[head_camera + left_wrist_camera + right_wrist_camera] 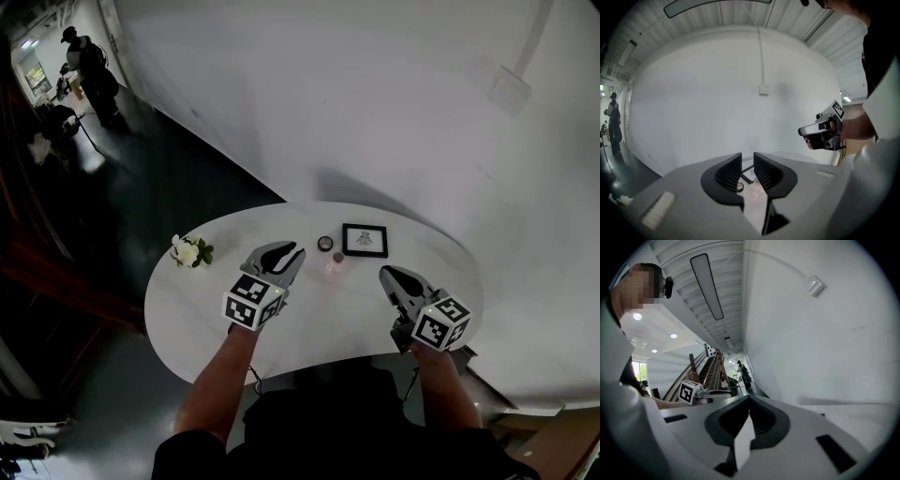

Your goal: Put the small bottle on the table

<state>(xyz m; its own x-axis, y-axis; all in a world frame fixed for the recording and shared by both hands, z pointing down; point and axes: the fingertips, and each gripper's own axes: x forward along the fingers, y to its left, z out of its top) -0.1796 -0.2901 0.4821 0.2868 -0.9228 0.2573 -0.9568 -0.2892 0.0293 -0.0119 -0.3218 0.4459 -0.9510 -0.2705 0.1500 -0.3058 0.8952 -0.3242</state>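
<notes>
Both forearms reach forward over the near edge of the white table [187, 319], each hand pointing its tool away from the body, close to level. The left gripper [291, 251] has its jaws a narrow gap apart, with nothing between the pads. The right gripper [387, 274] has its jaws closed together and empty. The small bottle [335, 266] stands on the table between the two tools, near a dark ring [325, 244] and a picture frame [365, 240]. Only the head view shows the white flower [187, 250] at the table's left side. The left gripper view shows bottle and ring beyond its jaw gap. The right gripper view shows neither, only the wall [825, 357] and the left gripper.
</notes>
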